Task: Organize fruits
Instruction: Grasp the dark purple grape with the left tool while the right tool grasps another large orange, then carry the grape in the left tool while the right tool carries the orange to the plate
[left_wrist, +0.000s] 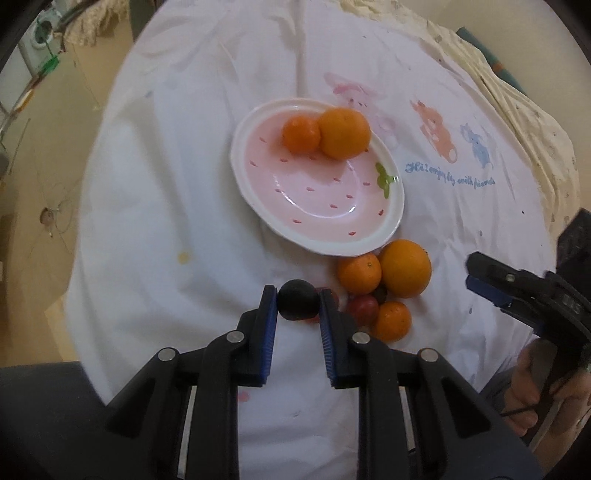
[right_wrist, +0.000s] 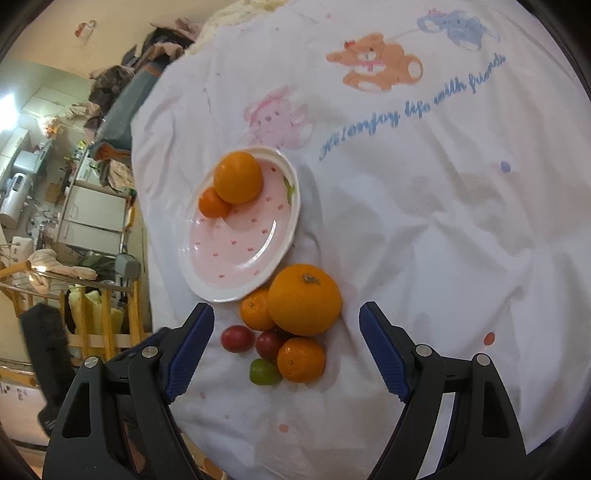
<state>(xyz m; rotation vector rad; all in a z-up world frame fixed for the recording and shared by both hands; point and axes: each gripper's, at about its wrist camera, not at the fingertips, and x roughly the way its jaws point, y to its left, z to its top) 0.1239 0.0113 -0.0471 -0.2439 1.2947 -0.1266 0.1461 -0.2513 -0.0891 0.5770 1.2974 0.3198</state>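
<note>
My left gripper is shut on a small, dark round fruit, held a little above the white cloth beside the fruit pile. The pink strawberry plate holds a large orange and a small orange. Next to the plate's near rim lie a large orange, two small oranges, two red fruits and a green one. My right gripper hovers open over this pile, touching nothing.
A white cloth with printed bears and blue script covers the round table. The table's edge drops off on the left to a cluttered room with a wooden rack. A person's hand holds the right gripper.
</note>
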